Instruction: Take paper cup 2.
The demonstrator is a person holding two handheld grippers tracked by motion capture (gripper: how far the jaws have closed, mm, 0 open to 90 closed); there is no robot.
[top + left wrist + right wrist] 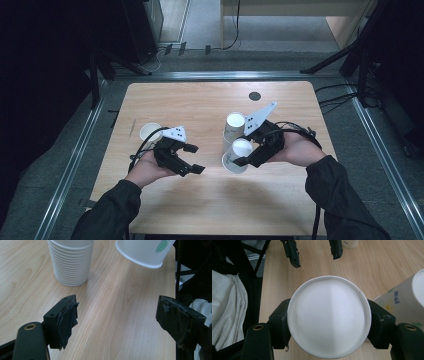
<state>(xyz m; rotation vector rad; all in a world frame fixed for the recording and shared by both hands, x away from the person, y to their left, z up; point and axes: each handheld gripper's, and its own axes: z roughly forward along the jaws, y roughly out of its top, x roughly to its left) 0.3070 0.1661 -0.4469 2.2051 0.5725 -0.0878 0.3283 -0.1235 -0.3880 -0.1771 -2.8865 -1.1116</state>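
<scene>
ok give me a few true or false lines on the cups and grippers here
1. The right gripper is shut on a white cup. True.
2. The left gripper holds a cup. False: its jaws stand apart over bare table, nothing between them.
3. A stack of cups stands on the table. True.
4. The held cup stands upright on the table. False: it is tilted, and in the left gripper view it hangs above the wood.
5. A single cup stands beside the left hand. True.
</scene>
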